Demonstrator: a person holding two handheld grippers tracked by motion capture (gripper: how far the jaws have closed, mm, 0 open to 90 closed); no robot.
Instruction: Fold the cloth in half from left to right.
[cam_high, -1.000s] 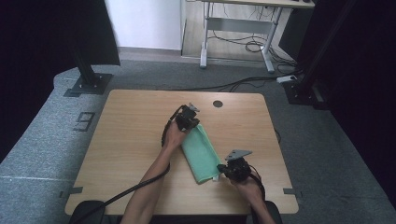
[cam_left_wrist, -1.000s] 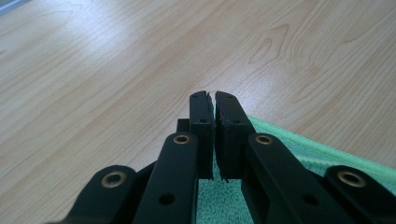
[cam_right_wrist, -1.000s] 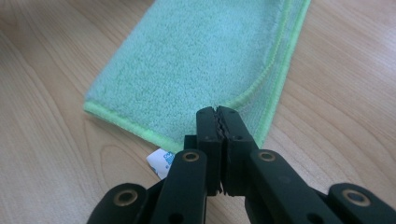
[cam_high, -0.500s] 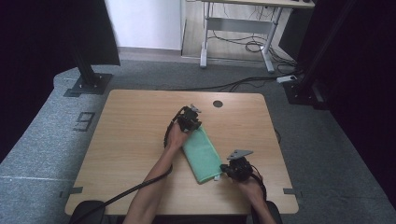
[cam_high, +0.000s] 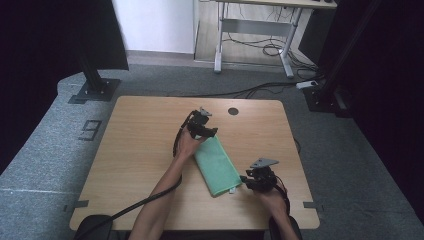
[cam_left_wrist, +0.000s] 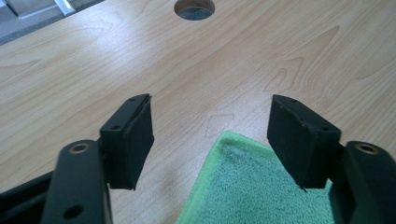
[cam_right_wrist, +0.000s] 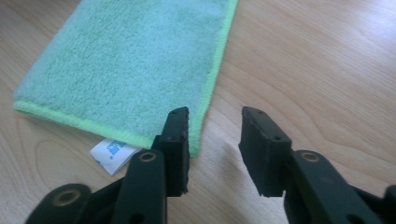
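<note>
A folded green towel (cam_high: 217, 165) lies flat on the wooden table (cam_high: 140, 145), running diagonally between my two grippers. My left gripper (cam_high: 208, 134) is at its far corner; in the left gripper view the jaws (cam_left_wrist: 212, 135) have just been opening and stand wide, with the towel's corner (cam_left_wrist: 261, 186) lying loose under them and no pad touching it. My right gripper (cam_high: 245, 181) is at the near corner. Its jaws (cam_right_wrist: 215, 135) have also just been opening, with bare wood between them and the towel's edge (cam_right_wrist: 130, 60) beside one finger (cam_right_wrist: 177, 135). A white label (cam_right_wrist: 111, 154) sticks out.
A round cable hole (cam_high: 233, 111) is in the table near its far edge, also seen ahead of the left gripper as the cable hole (cam_left_wrist: 194, 7). Grey carpet, black stand feet (cam_high: 92, 90) and a desk frame with cables (cam_high: 260, 47) lie beyond the table.
Both grippers' jaws have opened off the towel's corners, and the towel has settled flat on the table. The hands have hardly shifted.
</note>
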